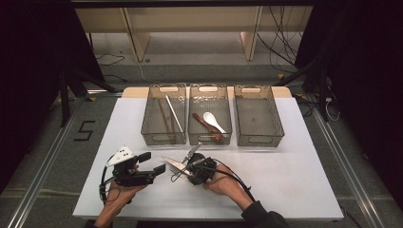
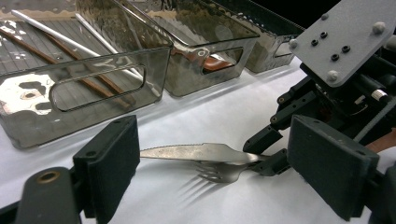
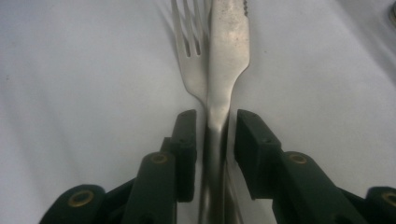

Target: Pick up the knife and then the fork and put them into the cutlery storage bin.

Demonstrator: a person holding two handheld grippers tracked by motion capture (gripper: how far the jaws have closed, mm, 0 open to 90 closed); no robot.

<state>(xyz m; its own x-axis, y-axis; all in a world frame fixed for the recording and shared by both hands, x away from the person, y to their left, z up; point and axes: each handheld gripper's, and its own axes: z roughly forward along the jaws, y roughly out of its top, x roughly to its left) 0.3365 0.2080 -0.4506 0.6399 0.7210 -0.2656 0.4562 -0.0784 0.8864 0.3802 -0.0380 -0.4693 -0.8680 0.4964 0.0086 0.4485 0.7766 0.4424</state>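
The right tool (image 1: 189, 167) has its jaws pinching the handles of a knife (image 3: 227, 56) and a fork (image 3: 191, 51) lying together on the white tabletop (image 1: 285, 156), before three bins. The left tool (image 1: 152, 162) stands spread, just beside the knife tip.

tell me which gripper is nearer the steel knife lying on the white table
Right. The right gripper has its fingers on either side of the steel table knife handle; the left gripper sits open just past the blade tip, apart from it.
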